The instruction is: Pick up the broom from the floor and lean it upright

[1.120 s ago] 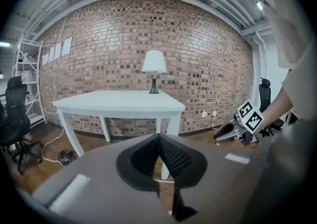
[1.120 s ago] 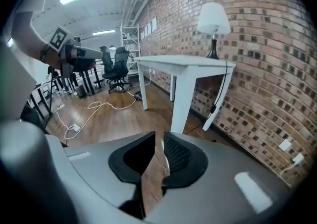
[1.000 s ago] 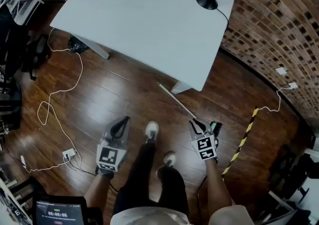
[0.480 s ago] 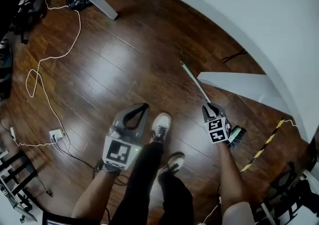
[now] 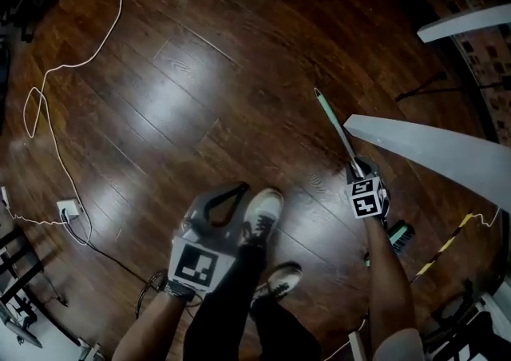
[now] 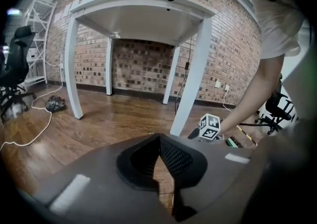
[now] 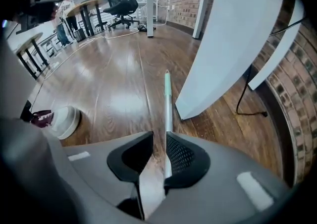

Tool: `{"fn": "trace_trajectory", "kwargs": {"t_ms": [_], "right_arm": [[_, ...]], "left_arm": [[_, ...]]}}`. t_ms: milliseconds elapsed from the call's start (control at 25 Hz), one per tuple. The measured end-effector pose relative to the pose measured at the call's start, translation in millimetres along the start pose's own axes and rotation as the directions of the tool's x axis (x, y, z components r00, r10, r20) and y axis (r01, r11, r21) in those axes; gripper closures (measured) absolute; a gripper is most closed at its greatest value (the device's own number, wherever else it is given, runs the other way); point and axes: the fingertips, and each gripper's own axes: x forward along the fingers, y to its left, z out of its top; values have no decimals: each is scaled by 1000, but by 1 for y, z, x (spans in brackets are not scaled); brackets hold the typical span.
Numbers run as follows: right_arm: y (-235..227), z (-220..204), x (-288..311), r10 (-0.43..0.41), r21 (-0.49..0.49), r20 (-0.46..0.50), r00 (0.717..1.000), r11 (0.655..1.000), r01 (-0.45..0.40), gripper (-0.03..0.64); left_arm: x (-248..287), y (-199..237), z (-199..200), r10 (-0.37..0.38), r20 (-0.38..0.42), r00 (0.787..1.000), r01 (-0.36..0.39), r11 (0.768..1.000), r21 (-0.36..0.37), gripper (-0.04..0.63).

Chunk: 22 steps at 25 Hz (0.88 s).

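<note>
Floorboards (image 5: pixel 200 96): right gripper (image 7: pixel 159 140), just widening, astride broom (image 7: pixel 168 104)

Both arms down, grippers low.
My left gripper (image 5: pixel 238 190) tilts forward, jaws tip to tip, nothing in them. My right gripper (image 5: pixel 358 168) aims steeply down, jaws just opening, broom handle (image 7: pixel 168 104) loose between them.

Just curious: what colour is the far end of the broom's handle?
The handle's far end is pale green, the rest silvery; clearest in the right gripper view.
</note>
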Motion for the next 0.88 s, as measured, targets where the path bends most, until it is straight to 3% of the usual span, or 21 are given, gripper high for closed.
{"fn": "trace_trajectory", "kwargs": {"t_ms": [240, 440, 600, 760, 880], "right_arm": [[-6, 5, 43, 31, -19, -32, 999, 999, -32, 497], [-13, 3, 56, 56, -6, -83, 995, 998, -57, 480], [-14, -3, 62, 86, 0, -121, 989, 996, -87, 482], [-15, -5, 69, 73, -50, -148, 986, 995, -81, 511], [-8, -7, 67, 89, -27, -167, 982, 995, -95, 522]], "left_arm": [[5, 0, -32, 18, -28, 999, -19, 1000, -22, 594], [9, -13, -34, -2, -52, 999, 1, 1000, -14, 594], [13, -16, -27, 2, -28, 1000, -4, 998, -70, 594], [12, -17, -25, -22, -34, 999, 21, 1000, -8, 595], [12, -14, -26, -23, -42, 999, 22, 1000, -13, 594]]}}
